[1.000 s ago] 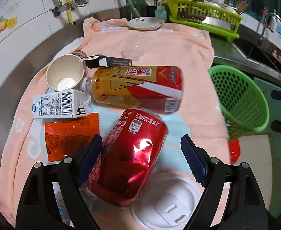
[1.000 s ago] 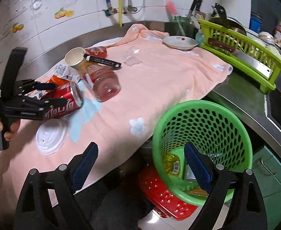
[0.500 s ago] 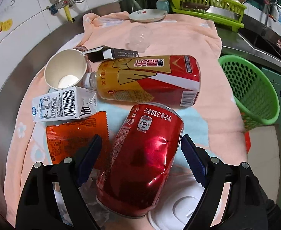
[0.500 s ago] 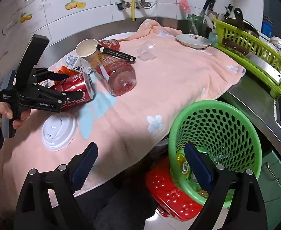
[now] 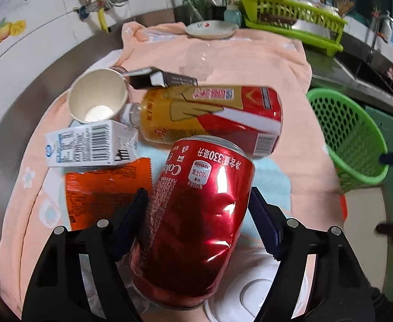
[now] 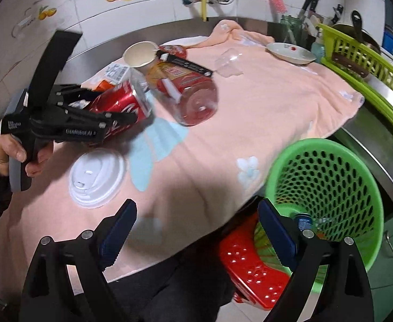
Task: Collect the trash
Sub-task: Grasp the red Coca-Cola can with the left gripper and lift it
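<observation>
The left hand-held gripper has just been closing, its jaws now pinching the dented red can, which hides most of the white lid on the pink-clothed desk. The can reads "330" and a cut-off "Cola". The right hand-held gripper hangs spread and empty beside the green basket.

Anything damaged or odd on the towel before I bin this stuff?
The red can between the left hand-held gripper fingers is dented along its side. The big bottle lies on its side, uncapped. Nothing looks spilled.
</observation>
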Demonstrator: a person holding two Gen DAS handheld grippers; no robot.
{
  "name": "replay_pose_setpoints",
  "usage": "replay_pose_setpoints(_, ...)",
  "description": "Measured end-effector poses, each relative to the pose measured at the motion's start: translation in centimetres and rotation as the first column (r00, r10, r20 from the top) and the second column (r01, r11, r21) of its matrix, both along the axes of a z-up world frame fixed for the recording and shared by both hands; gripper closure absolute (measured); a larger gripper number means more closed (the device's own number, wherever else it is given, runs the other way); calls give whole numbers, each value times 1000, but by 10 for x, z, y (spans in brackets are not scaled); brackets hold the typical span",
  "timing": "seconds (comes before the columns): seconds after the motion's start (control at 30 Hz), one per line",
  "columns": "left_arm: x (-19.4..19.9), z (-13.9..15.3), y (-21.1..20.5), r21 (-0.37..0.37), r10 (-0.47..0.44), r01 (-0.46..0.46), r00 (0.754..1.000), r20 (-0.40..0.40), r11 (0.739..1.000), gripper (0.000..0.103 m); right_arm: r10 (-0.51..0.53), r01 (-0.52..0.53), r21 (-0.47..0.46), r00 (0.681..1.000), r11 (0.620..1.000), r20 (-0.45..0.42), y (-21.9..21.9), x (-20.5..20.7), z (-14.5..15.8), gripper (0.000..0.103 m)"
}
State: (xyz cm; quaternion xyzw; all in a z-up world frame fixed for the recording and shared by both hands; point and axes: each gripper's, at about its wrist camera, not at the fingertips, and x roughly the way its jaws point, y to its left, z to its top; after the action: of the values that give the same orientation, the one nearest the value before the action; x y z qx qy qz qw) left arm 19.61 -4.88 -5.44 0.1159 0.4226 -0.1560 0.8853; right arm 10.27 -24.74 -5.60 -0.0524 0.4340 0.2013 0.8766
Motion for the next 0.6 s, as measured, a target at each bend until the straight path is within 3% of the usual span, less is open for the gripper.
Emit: replay_pose_setpoints(0.6, -45, 71, 54, -184, 100, -72, 984, 147, 980, 31, 218, -216, 69, 976, 974, -24, 107, 2, -23, 15)
